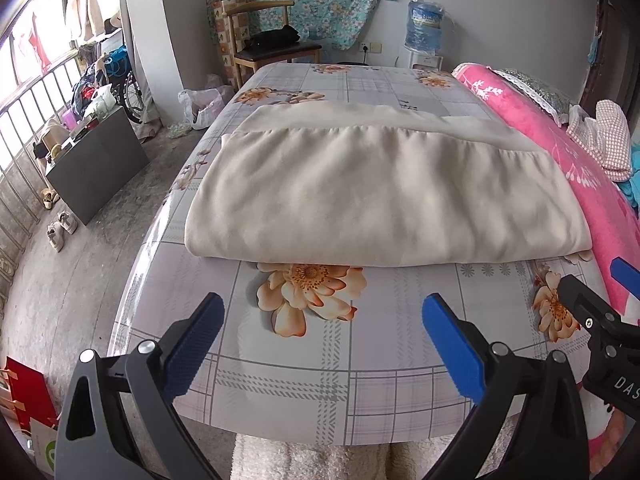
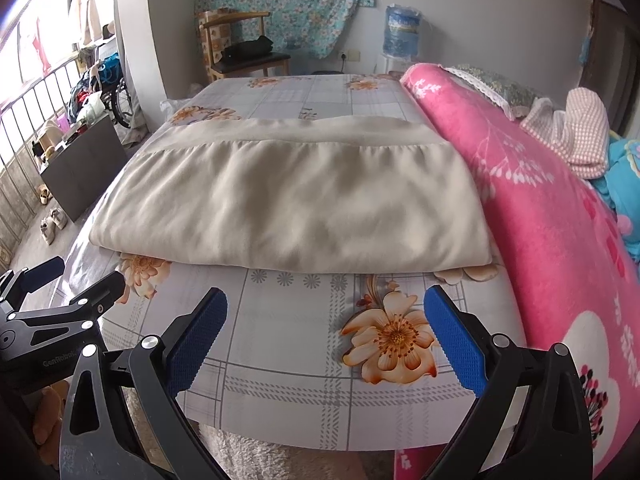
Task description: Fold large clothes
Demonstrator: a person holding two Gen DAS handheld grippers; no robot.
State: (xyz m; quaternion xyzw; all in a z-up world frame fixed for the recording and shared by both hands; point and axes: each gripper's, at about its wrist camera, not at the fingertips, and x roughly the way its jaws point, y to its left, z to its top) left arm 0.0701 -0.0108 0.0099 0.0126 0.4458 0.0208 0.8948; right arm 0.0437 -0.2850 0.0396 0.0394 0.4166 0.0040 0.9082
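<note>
I see both sets of jaws released and empty: my left gripper point(image 1: 322, 344) and right gripper point(image 2: 326, 340) hover over the near edge of the bed point(image 1: 400, 360). Beyond them the folded cream garment point(image 2: 288, 204) lies across the bed's middle, its right side against the pink blanket point(image 2: 560, 240).

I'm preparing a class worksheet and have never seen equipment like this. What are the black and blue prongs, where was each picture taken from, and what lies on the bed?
A person holds one two-fingered grasping tool in each hand, with a camera on each looking along its fingers. One picture comes from the left tool, the other from the right tool. Both are open and hold nothing. On the grey flower-printed bedsheet lies a large cream fabric garment, already folded over once. A pink patterned blanket lies rolled along its right side.
</note>
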